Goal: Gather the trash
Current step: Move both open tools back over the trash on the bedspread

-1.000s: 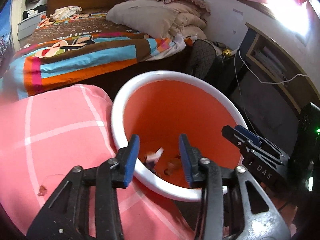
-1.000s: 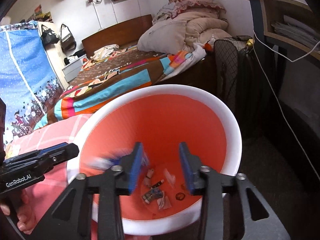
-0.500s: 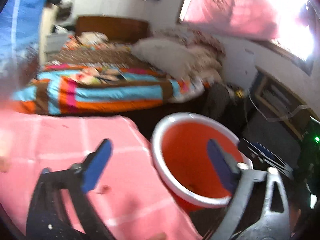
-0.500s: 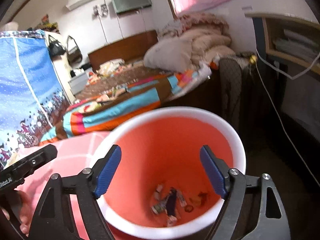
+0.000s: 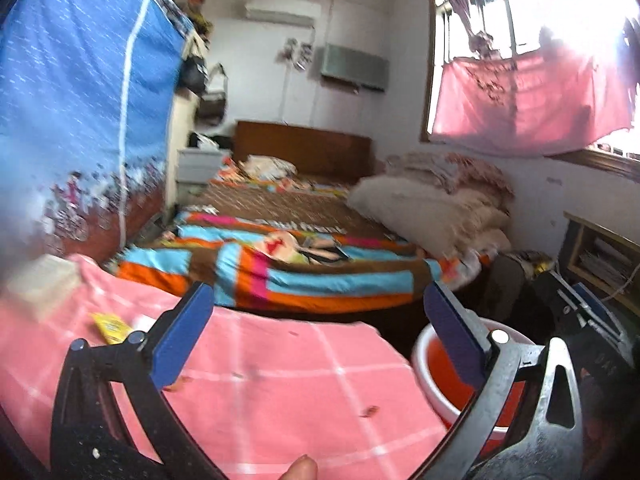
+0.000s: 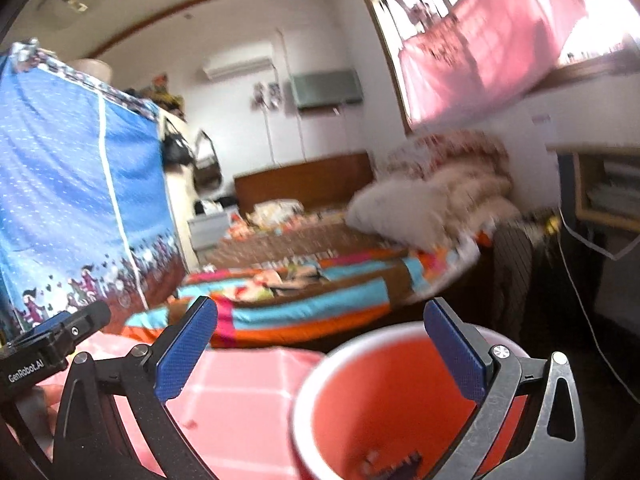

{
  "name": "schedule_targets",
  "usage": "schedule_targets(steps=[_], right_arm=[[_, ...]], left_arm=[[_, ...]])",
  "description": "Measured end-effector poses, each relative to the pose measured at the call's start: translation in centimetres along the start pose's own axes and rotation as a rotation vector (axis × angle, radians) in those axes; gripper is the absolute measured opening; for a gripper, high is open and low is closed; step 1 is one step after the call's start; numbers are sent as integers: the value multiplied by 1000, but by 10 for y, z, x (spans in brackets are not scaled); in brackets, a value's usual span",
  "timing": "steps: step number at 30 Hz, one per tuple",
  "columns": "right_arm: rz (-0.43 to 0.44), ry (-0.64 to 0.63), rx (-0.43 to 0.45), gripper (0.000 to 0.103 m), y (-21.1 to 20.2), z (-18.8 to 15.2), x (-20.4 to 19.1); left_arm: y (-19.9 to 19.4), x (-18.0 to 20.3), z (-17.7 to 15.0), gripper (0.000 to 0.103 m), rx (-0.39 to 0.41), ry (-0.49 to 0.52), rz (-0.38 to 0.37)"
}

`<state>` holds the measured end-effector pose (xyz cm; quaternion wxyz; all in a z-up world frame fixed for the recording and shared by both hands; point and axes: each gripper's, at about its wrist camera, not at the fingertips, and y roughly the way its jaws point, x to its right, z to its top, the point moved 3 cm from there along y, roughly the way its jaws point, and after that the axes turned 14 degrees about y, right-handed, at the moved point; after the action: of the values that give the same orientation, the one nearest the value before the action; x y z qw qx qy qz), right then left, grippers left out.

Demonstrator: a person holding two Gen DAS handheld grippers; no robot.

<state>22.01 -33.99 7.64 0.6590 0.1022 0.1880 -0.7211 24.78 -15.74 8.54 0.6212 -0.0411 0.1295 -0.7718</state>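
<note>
An orange trash bin [image 6: 384, 404] with a white rim stands beside a table with a pink checked cloth [image 5: 280, 384]; scraps lie at its bottom [image 6: 392, 462]. It also shows in the left wrist view [image 5: 448, 376] at lower right. My left gripper [image 5: 320, 332] is open and empty above the cloth. My right gripper [image 6: 320, 344] is open and empty above the bin's near rim. A yellow wrapper [image 5: 110, 326] lies on the cloth at left, and small crumbs [image 5: 370, 411] are scattered on it.
A bed with a striped bright cover [image 5: 304, 272] and piled pillows [image 5: 436, 208] stands behind the table. A blue fabric wardrobe [image 5: 80, 120] stands at left. A desk with shelves [image 5: 600, 256] and a cable [image 6: 580, 300] are at right.
Both grippers have opened wide, lifted and tilted up from the bin; the left has swung left over the pink cloth. The trash they held lies in the bin.
</note>
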Motion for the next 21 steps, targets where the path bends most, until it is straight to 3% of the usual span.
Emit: schedule_targets(steps=[11, 21], right_arm=[[208, -41, 189, 103, -16, -6, -80], [312, -183, 136, 103, -2, -49, -141]], left_arm=[[-62, -93, -3, 96, 104, -6, 205], [-83, -154, -32, 96, 110, 38, 301]])
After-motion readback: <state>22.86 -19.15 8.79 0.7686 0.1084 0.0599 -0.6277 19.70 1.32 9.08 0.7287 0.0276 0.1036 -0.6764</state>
